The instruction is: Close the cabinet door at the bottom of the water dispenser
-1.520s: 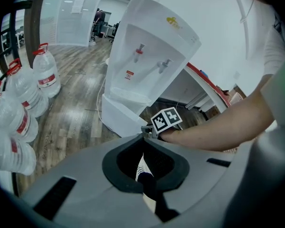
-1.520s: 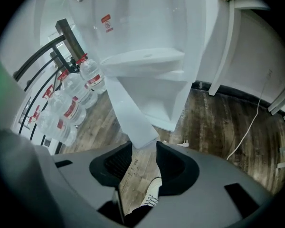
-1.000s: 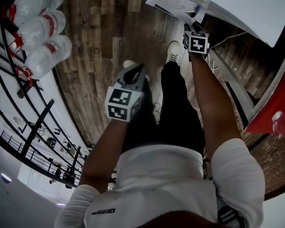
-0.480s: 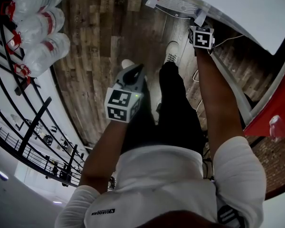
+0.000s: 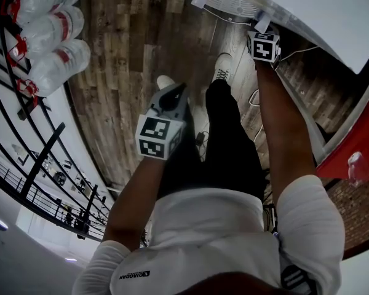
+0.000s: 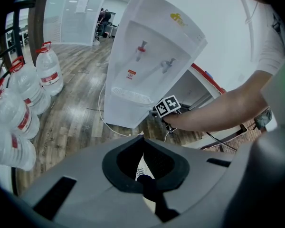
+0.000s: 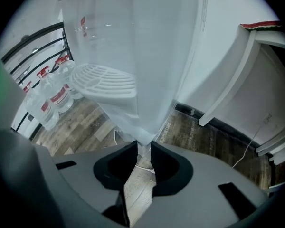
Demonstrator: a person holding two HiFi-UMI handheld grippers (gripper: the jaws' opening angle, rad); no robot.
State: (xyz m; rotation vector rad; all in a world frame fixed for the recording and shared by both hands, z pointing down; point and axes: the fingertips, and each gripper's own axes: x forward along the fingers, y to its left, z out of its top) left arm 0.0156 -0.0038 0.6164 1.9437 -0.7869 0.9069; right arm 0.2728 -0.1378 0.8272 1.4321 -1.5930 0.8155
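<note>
**A:** What has just changed?

**B:** The right gripper (image 7: 142,149) has come in toward the foot of the water dispenser (image 6: 152,56) and settled there. In the head view its marker cube (image 5: 263,46) now sits closer to the dispenser's white casing than it did a second ago. Its jaws have just been closing. The lower corner of the cabinet door (image 7: 130,122), the panel under the dispenser's drip tray (image 7: 104,82), stands between them.

**A:** So it has hold of the door?

**B:** I read it that way. The white corner fills the gap at the jaw tips and both pads seem to press on it.

**A:** And the left gripper?

**B:** The left gripper (image 6: 142,137) hasn't moved. Its jaws are together with nothing in them. It hangs over the person's leg (image 5: 230,140), well apart from the dispenser, and points down at the wooden floor (image 5: 129,42).

**A:** Where is the door, exactly?

**B:** At the base of the dispenser, on its front face. No view shows how far it stands off the dispenser's body.

**A:** What does this mean for the task?

**B:** The reach looks finished. The step left, as I judge it, is to swing that corner in toward the dispenser until the door lies flush. The grip is only on a thin corner, so it could slip.
</note>
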